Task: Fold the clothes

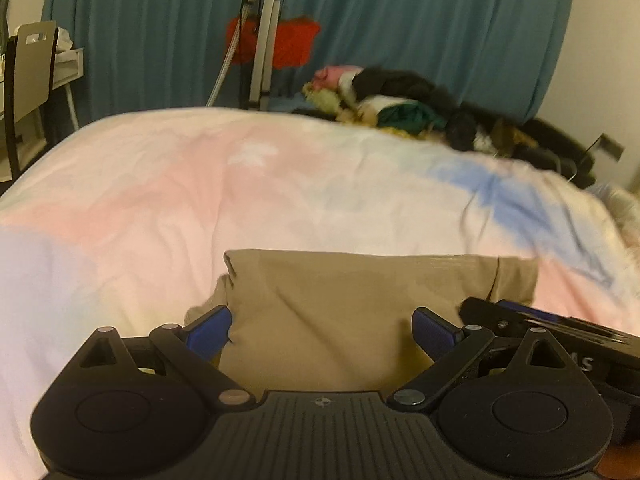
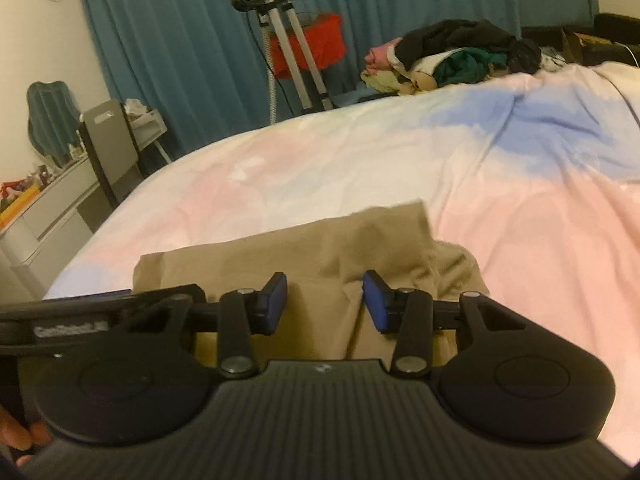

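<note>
We see a tan folded garment (image 1: 352,312) lying flat on the bed (image 1: 280,184), close to the bed's near edge, its long axis running side to side along that edge and its straight folded edge facing the far side. Our left gripper (image 1: 322,330) hovers over it with fingers (image 1: 210,330) spread wide, holding nothing. Our right gripper (image 2: 324,304) sits just beside it, over the garment's right part where the cloth bunches into a ridge; its fingers (image 2: 376,306) stand partly apart either side of that ridge, gripping nothing we can see. A pile of clothes (image 2: 452,58) rests at the far right corner.
</note>
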Available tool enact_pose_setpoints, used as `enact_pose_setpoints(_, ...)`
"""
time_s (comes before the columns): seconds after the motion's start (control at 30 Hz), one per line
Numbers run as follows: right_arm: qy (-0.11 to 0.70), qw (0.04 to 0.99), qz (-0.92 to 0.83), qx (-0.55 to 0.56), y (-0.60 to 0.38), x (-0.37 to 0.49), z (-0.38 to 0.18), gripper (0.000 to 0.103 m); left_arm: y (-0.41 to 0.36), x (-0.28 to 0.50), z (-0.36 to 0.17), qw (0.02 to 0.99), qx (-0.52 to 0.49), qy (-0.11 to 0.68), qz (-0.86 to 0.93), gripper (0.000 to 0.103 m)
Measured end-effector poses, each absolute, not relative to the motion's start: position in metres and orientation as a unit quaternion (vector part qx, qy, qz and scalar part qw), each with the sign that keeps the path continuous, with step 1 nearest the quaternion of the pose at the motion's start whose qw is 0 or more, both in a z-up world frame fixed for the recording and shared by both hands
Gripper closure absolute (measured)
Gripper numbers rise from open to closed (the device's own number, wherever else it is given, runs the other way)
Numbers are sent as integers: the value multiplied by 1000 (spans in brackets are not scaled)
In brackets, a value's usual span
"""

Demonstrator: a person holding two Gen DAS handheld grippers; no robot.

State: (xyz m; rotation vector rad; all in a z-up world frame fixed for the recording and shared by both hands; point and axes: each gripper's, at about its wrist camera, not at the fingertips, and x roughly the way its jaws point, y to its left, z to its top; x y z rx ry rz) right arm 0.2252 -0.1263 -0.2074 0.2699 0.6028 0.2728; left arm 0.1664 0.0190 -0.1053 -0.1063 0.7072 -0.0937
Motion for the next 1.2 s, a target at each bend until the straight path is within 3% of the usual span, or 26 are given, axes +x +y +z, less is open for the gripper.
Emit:
enact_pose_setpoints(0.47, 287, 939, 123, 142, -137, 154, -174, 56, 13, 89, -68, 946, -46, 309, -91, 6)
enact_pose_setpoints(0.83, 337, 927, 91, 136, -133, 160, -207, 57, 14, 104, -106, 920, -44, 386, -52, 6)
enact_pose_setpoints(1.2, 347, 923, 80, 149, -134, 158, -211, 58, 19, 52, -78, 927, -99, 350, -96, 6)
